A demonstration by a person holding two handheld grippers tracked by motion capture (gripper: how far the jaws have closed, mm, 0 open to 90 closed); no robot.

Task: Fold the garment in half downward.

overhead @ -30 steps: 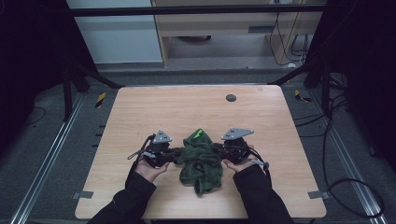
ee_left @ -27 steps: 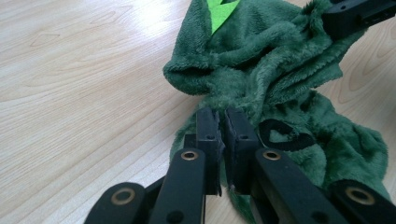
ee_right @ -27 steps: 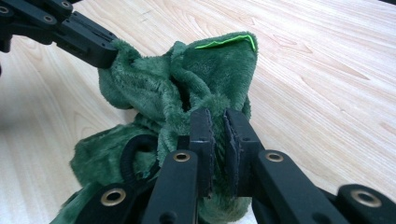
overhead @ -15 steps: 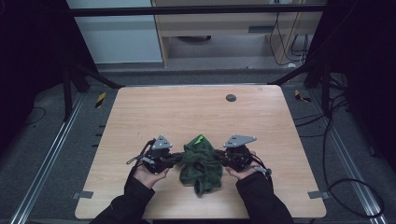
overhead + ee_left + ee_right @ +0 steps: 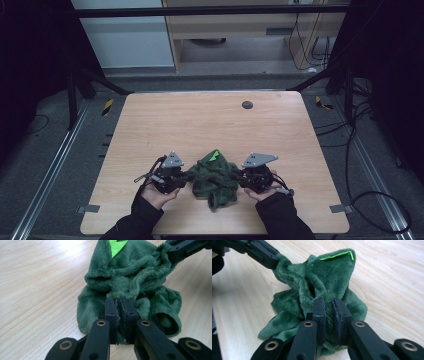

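Note:
A crumpled dark green plush garment (image 5: 215, 177) with a bright green patch lies near the table's front edge, between both grippers. My left gripper (image 5: 186, 176) is at its left side, jaws shut on a fold of the plush (image 5: 117, 293). My right gripper (image 5: 236, 176) is at its right side, jaws pinched on another fold (image 5: 328, 297). In the left gripper view the garment (image 5: 130, 272) bunches up, a sleeve opening (image 5: 165, 322) lies at the right, and the right gripper's jaw reaches in at the top right. The garment (image 5: 329, 272) rises in a peak in the right gripper view.
The light wooden table (image 5: 210, 125) has a small dark round disc (image 5: 247, 105) near its far edge. Metal frame rails and cables run along the floor on both sides. A person's hands and dark sleeves come in from the bottom.
Both grippers and the garment have shifted slightly toward the front edge of the table; the garment stays bunched between them.

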